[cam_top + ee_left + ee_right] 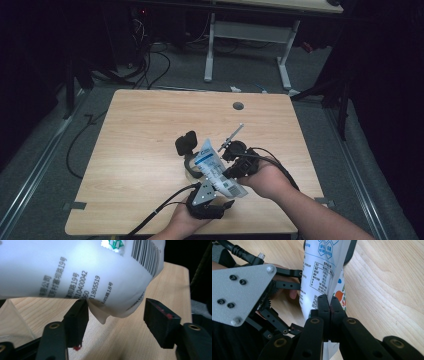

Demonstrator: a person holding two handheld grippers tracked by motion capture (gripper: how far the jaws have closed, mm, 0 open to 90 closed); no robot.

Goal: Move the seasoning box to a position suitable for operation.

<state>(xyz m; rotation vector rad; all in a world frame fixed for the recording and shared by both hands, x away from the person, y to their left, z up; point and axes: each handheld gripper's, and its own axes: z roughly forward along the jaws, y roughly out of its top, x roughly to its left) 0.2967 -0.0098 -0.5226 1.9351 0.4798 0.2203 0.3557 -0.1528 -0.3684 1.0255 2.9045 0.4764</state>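
High view: a white printed pouch [216, 170] is being held above the wooden table [140, 150] at lower centre of the frame, slanting from upper left to lower right; the right gripper [235, 172] is being pressed onto its right edge, and the left gripper [207, 192] is being kept beneath its lower end, the grey plate on top facing up. A dark rounded object [187, 144] and a curved item beside it, too small to identify, are lying on the table just upper left of the pouch. Left gripper view: the pouch [82, 272] is hanging across the upper frame, its lower corner drooping between the two black jaws; the jaws are being kept apart, one pad [77, 320] at or just short of the film, the other [160, 320] clear of it, so no grip is being made. Right gripper view: the jaws are being held closed on the pouch [322, 277] edge at centre frame, with the left gripper [294, 280] being seen at left beside the pouch. Step judged in hand: the pouch is being presented for a second grip. Next move judged: the left jaws are to be closed squarely on the lower corner.
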